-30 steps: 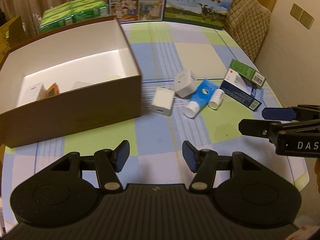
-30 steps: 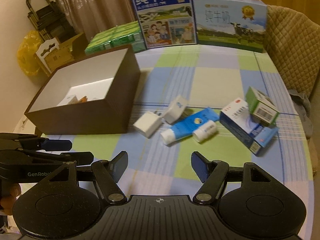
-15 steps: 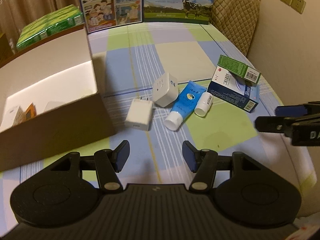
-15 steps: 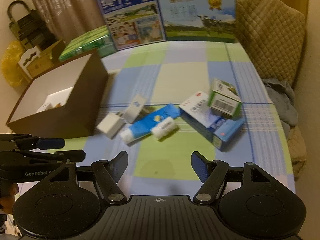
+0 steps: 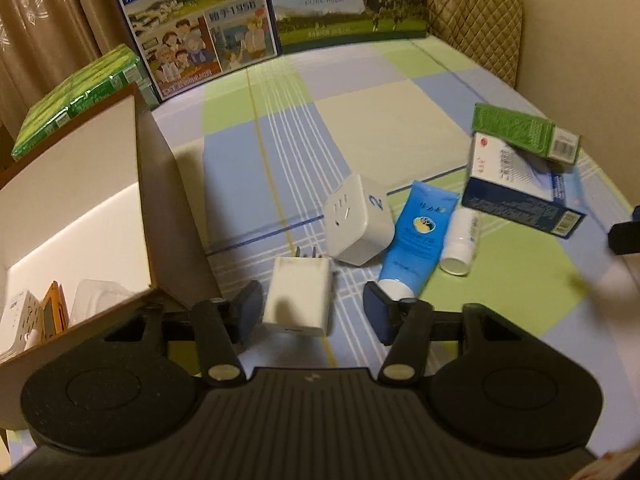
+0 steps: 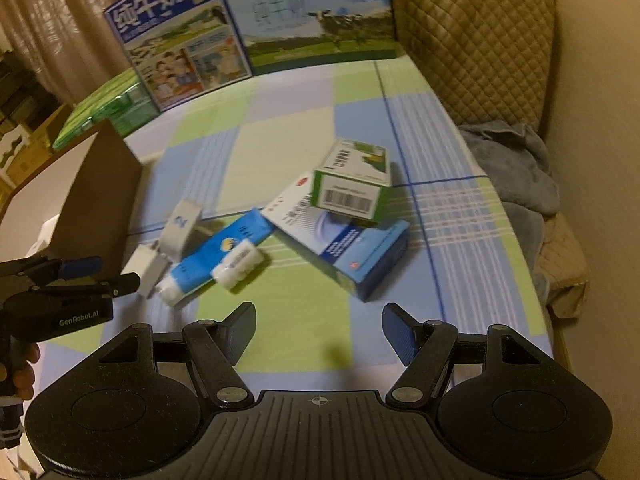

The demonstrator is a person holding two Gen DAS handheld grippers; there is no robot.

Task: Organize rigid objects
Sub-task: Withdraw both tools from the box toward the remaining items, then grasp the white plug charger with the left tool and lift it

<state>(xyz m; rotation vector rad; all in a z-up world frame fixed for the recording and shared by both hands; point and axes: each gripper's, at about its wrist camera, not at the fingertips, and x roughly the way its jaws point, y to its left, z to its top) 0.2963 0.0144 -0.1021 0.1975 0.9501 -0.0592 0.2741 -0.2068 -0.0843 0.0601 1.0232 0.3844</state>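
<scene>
- Straddling the charger (image 5: 298,300), the left gripper (image 5: 310,312) has been narrowing; its pads are not yet pressing (gaps show).
- Charger's long axis runs toward 12 o'clock, prongs far.
- Right gripper (image 6: 320,330) gapes empty; boxes (image 6: 348,216) lie at 12 o'clock.

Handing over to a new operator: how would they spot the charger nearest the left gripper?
Start at the brown box; beside its near corner lies a flat white charger, prongs pointing away. Unlike the chunkier white plug cube marked 2 behind it, it is plain, and sits between the left gripper fingers.
</scene>
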